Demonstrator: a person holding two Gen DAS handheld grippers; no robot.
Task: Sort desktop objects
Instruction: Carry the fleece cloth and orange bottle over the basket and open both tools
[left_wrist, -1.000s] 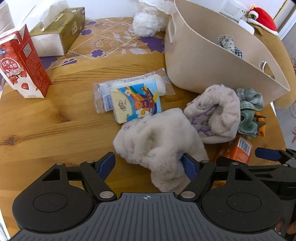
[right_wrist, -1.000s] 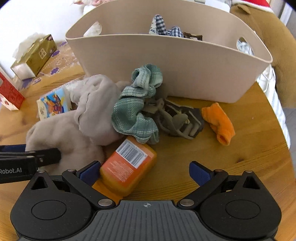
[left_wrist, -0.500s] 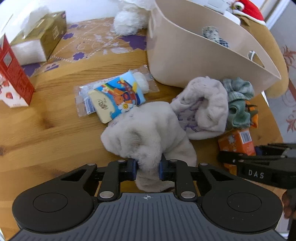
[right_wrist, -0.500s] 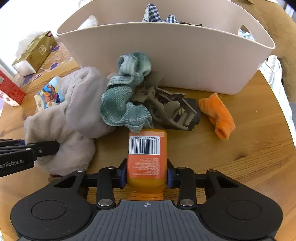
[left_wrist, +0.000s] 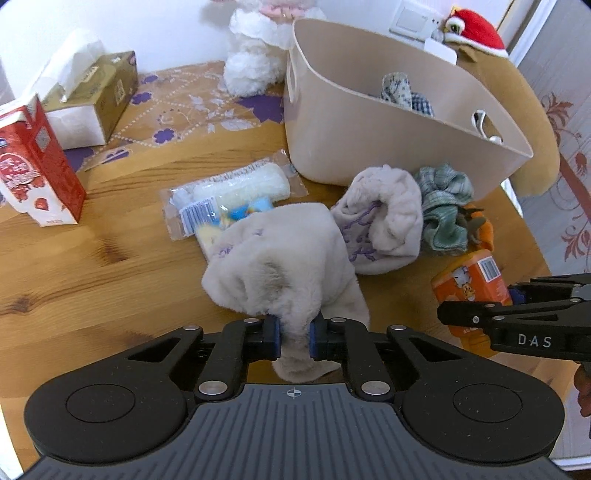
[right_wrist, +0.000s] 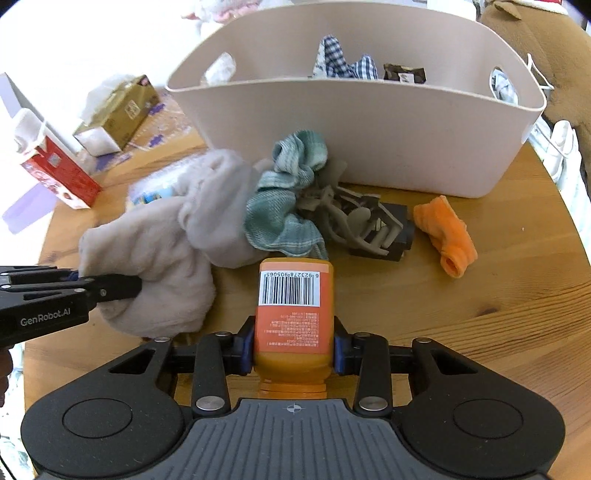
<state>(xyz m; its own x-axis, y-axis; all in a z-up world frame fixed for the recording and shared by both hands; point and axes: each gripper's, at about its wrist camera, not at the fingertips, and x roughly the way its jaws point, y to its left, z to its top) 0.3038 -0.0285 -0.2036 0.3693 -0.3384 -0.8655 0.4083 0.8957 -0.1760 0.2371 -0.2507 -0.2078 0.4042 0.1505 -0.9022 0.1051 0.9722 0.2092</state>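
Round wooden table (right_wrist: 517, 295), beige plastic tub (right_wrist: 369, 140) partly filled. Left gripper (left_wrist: 294, 338) clamps fluffy white sock (left_wrist: 280, 266); right gripper (right_wrist: 293, 349) clamps orange bottle (right_wrist: 291, 306). Green scrunchie (right_wrist: 284, 214), orange cloth (right_wrist: 447, 240) beside tub, unsorted.

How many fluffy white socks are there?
2. One sock is pinched in the left gripper; the other lies on the table beside the basket. More may be hidden.

The fluffy cloth (left_wrist: 280, 266) hides most of the snack packet (left_wrist: 207, 218) beneath it.
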